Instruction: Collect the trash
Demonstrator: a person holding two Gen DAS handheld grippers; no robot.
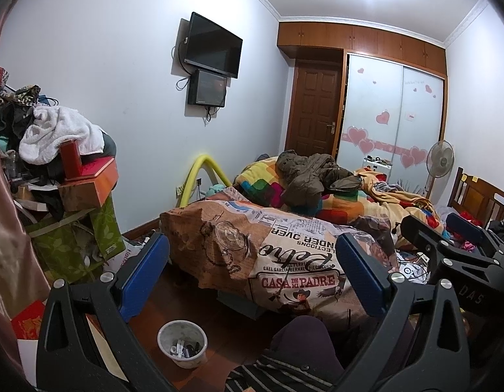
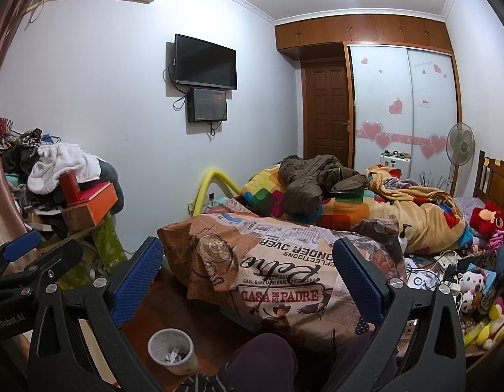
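In the left wrist view, the left gripper (image 1: 252, 281) fills the lower half of the frame, its 2 blue-padded fingers (image 1: 144, 272) spread wide with nothing between them. Low in the frame, just left of centre, a small white waste bin (image 1: 182, 343) stands on the wooden floor (image 1: 147, 336) beside the bed (image 1: 284, 261), already holding a few dark and white scraps. The person's knee (image 1: 304, 336) in dark trousers rises at the bottom centre, just right of the bin. The right gripper (image 1: 454, 248) pokes in at the right edge, near the clutter on the bed.

In the right wrist view, the right gripper (image 2: 248, 274) is likewise wide and empty, and the bin (image 2: 172, 350) sits at lower left of centre. On the right side of the frame the bed carries a tangle of cables (image 2: 444, 261), plush toys (image 2: 474, 281) and a pump bottle (image 2: 402, 238). No loose piece of trash can be picked out clearly there; the items are small and crowded.

The main risk is a wrong pick: among cables and toys, a gripper could close on a wire and drag the chargers along. The bin also looks light and stands near the knee, so a careless drop or nudge could tip it and spill the scraps. The leaning pile of boxes and clothes (image 2: 72, 179) at the left could slide if brushed.
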